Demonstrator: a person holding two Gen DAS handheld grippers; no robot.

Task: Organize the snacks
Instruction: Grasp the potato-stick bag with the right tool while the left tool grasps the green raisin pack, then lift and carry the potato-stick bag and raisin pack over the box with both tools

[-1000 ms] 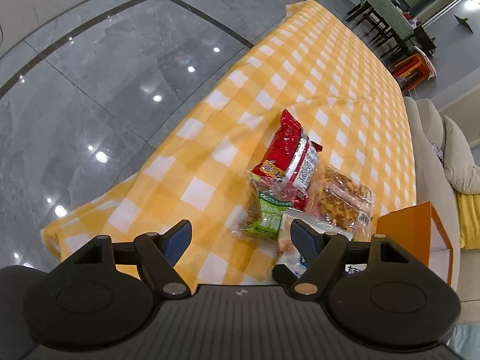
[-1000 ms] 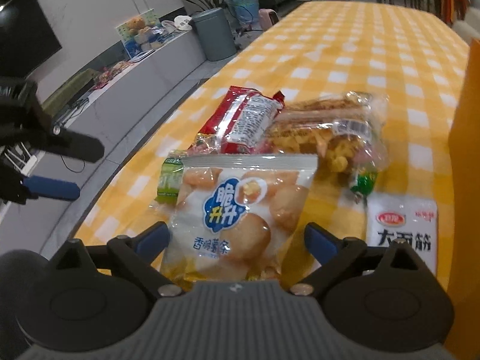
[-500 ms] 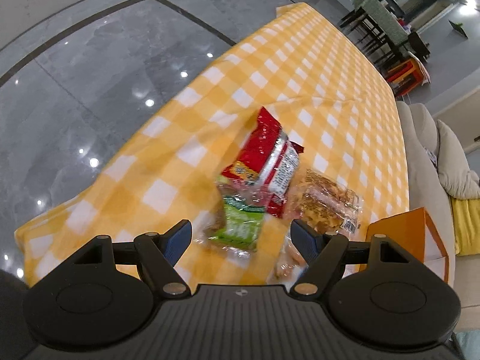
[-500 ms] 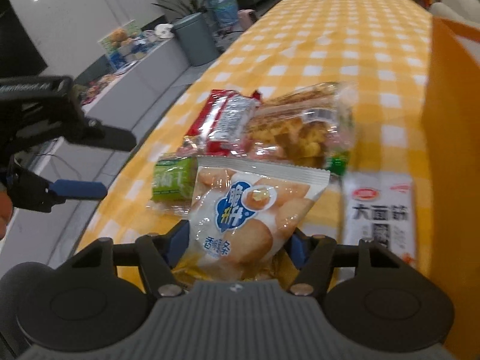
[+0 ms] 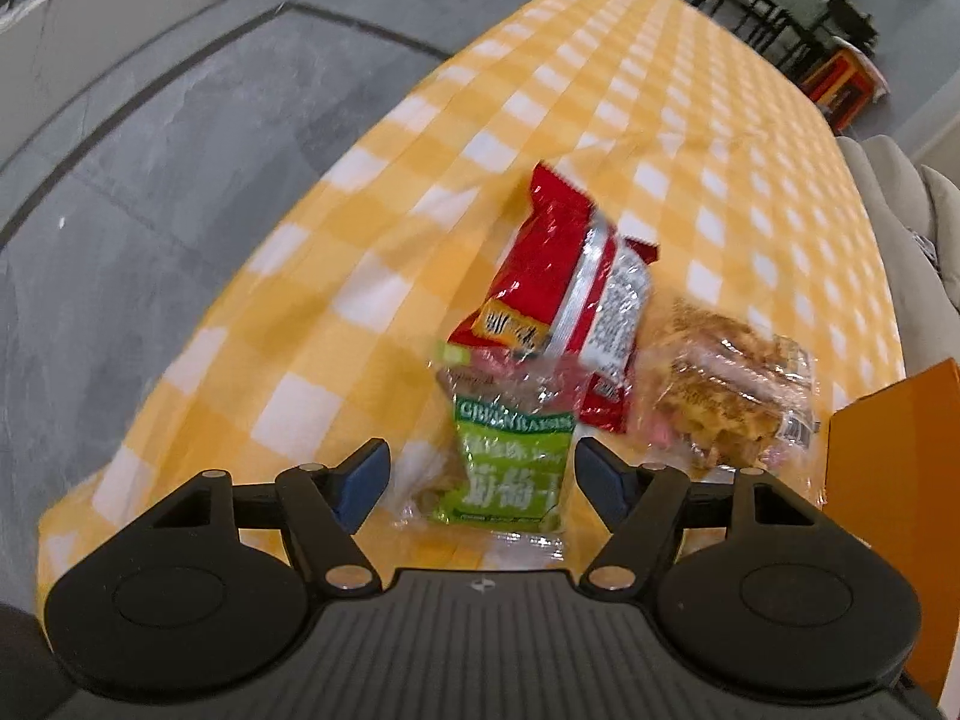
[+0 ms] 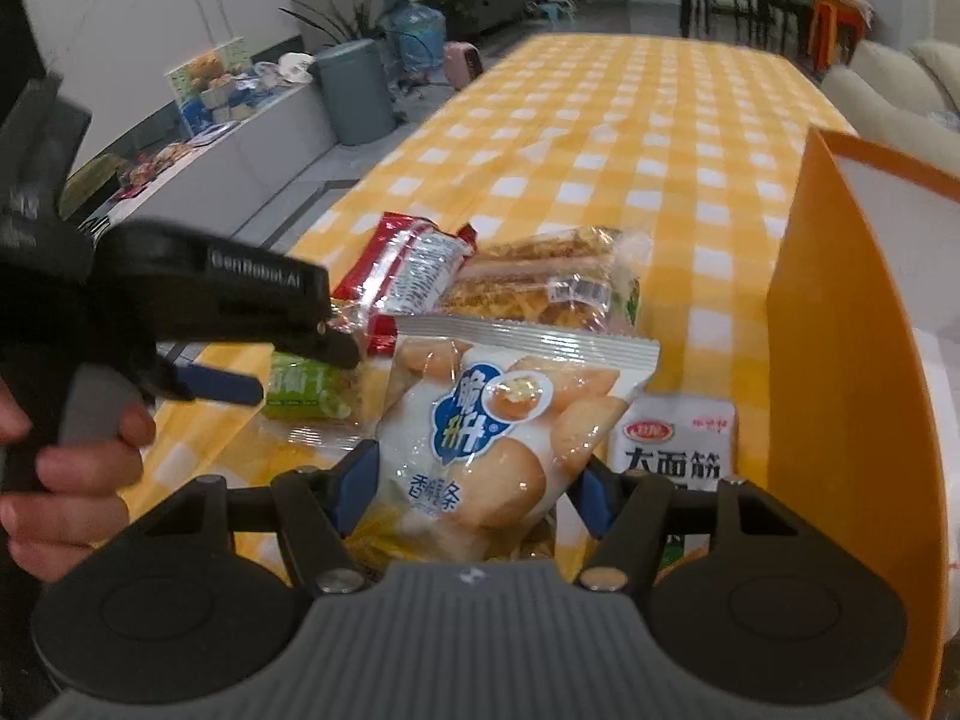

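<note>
Looking over a yellow checked tablecloth (image 5: 600, 120) above grey floor (image 5: 150, 180), we see an orange box (image 6: 852, 360), contents hidden. Our right gripper (image 6: 474, 486) clamps the bread-stick bag (image 6: 480, 450); our left gripper (image 5: 480, 474) is closing around the untouched green raisin packet (image 5: 510, 468).

The orange box (image 6: 852, 372) is walling off the right; beside it snack packets (image 6: 540, 288) are crowding the surface (image 6: 600, 120), lying open beyond the box.
</note>
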